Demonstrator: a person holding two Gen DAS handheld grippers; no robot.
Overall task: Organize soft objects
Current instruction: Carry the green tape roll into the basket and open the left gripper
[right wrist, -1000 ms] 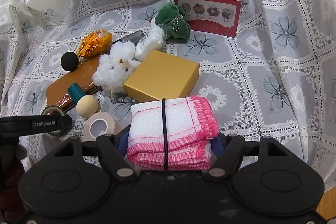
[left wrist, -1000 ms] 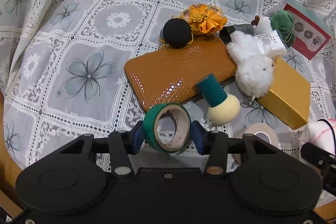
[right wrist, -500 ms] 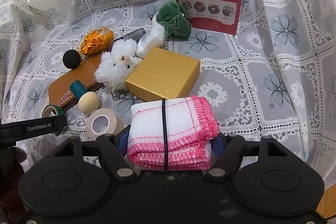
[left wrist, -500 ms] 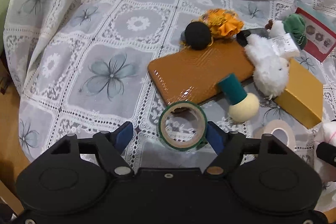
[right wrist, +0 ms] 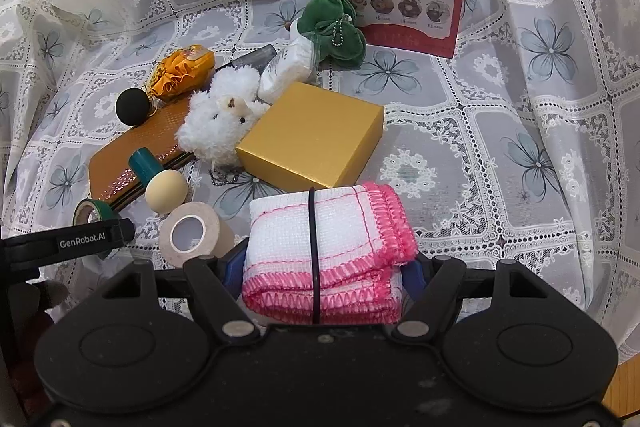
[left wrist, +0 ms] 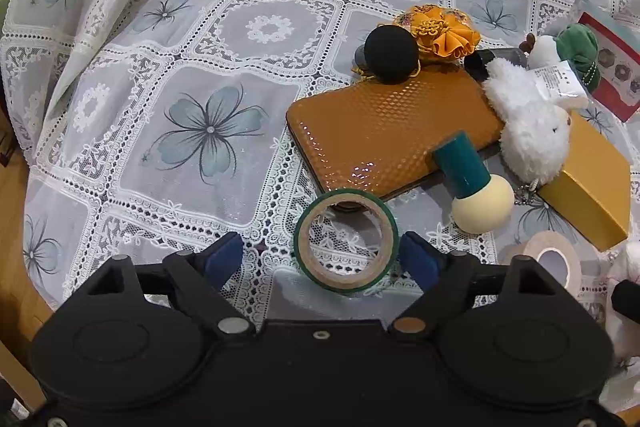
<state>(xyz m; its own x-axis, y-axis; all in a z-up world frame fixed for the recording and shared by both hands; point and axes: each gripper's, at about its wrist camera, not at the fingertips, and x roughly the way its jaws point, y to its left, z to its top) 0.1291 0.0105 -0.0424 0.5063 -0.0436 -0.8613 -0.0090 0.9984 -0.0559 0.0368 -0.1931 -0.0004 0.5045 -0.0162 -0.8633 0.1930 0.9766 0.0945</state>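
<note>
On the lace-covered tabletop (left wrist: 208, 131) our left claw (left wrist: 322, 257) had just been opening, its pads clear of the green tape roll (left wrist: 346, 241), which lay flat between them, hole facing up. Our right claw (right wrist: 320, 267) gripped the folded pink-edged cloth (right wrist: 332, 247), its long side crosswise between the pads.

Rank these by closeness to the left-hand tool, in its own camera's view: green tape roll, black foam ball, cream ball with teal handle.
1. Green tape roll: between the open jaws of the left gripper, flat on the cloth.
2. Cream ball with teal handle: ahead, to the right.
3. Black foam ball: farthest, beyond the orange pad.
</note>
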